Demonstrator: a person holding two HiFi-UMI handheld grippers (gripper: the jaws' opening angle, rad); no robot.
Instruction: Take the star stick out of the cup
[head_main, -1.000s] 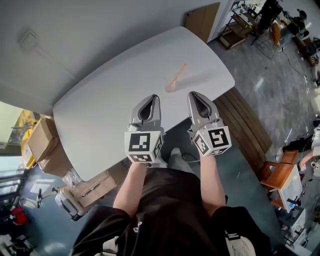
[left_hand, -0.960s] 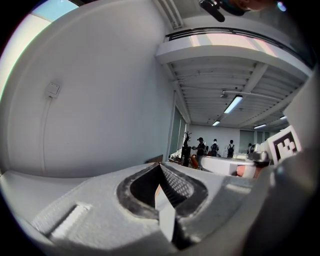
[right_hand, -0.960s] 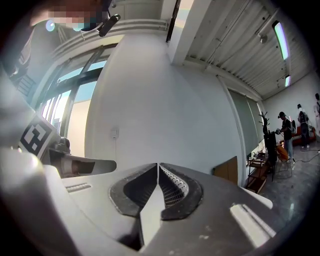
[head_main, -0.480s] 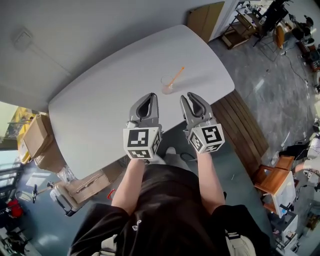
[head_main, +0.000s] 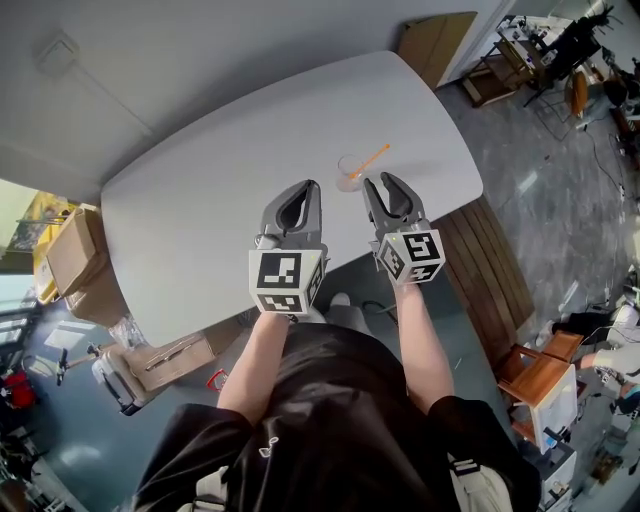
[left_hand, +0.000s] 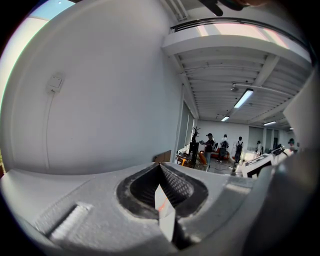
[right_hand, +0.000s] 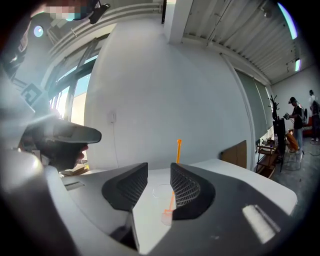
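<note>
Star stick (head_main: 372, 158): orange, thin, lower end inside the clear cup (head_main: 350, 170), upper end leaning out over the rim toward the far right in the head view. In the right gripper view the stick (right_hand: 178, 152) rises above the jaws, and its top is too small to make out a shape. The cup stands upright on the white table (head_main: 220, 190), near the table's right end and close to the near edge. Right gripper (head_main: 383, 182): jaws apart, having just been opening, nothing between the pads. Its own view shows the cup (right_hand: 162, 195) through the gap, just ahead of the tips (right_hand: 159, 167); the pads touch neither cup nor stick. Left gripper (head_main: 311, 185): jaws together and holding nothing, with tips meeting (left_hand: 160, 165) in its own view, held over the table to the left of the cup and apart from it. The two grippers sit side by side, each marker cube (head_main: 285, 282) facing the head camera. Cardboard boxes (head_main: 75, 265) sit on the floor off the table's left end. A wooden board (head_main: 435, 45) leans at the far wall. People (left_hand: 209, 145) stand far back in the room.
</note>
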